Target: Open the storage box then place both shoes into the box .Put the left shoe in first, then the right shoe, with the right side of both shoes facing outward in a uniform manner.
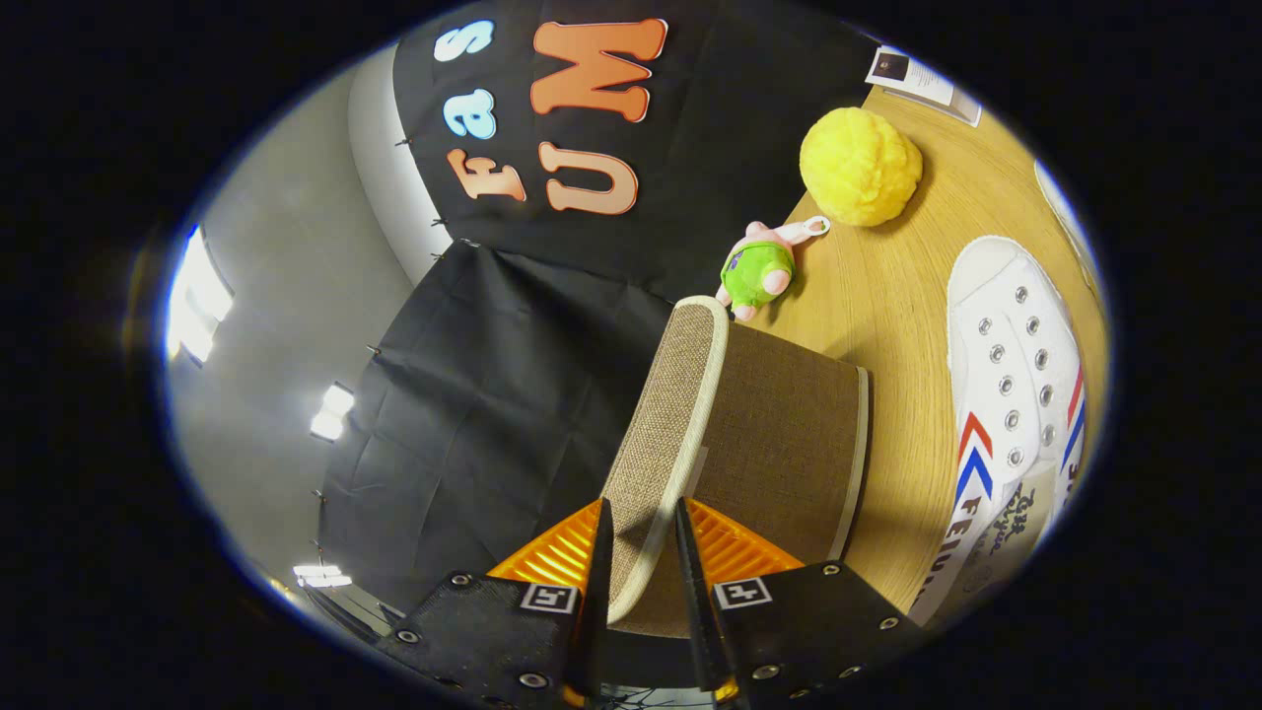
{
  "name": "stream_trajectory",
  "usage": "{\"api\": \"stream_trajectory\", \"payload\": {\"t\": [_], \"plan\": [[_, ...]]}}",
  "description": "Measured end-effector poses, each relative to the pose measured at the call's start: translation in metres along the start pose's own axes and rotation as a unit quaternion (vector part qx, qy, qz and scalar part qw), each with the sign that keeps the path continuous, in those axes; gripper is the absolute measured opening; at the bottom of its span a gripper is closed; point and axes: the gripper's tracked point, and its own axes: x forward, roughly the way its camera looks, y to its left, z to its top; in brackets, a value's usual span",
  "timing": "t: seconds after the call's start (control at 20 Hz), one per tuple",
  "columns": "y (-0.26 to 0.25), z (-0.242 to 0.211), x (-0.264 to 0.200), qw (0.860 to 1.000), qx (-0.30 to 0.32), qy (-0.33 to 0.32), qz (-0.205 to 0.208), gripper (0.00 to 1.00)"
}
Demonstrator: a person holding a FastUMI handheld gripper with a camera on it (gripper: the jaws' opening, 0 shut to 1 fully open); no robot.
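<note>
Between the gripper (641, 562) fingers, the fabric storage box lid (670, 434) is pinched and raised; opening is underway; one white shoe (1016, 394) lies right of the box on the table (887, 306); neither shoe appears boxed.

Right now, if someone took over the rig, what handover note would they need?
Gripper: fingers closed on the edge of the box lid, which is lifted and tilted; both fingers appear to press on it.
Box: on the table, just ahead of the fingers.
Shoe: one white shoe lies on the table beside the box.
Done: lid gripped, opening under way.
Left: finish opening, put in the left shoe, then the right, right sides outward.
</note>
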Motion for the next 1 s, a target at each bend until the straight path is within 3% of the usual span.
{"api": "stream_trajectory", "payload": {"t": [0.05, 0.25, 1.0], "plan": [[-0.001, 0.001, 0.001, 1.0, -0.007, -0.005, -0.003, 0.23], [0.009, -0.003, 0.004, 1.0, -0.019, -0.006, 0.012, 0.13], [0.029, 0.0, 0.012, 0.999, -0.048, -0.007, 0.003, 0.05]]}}
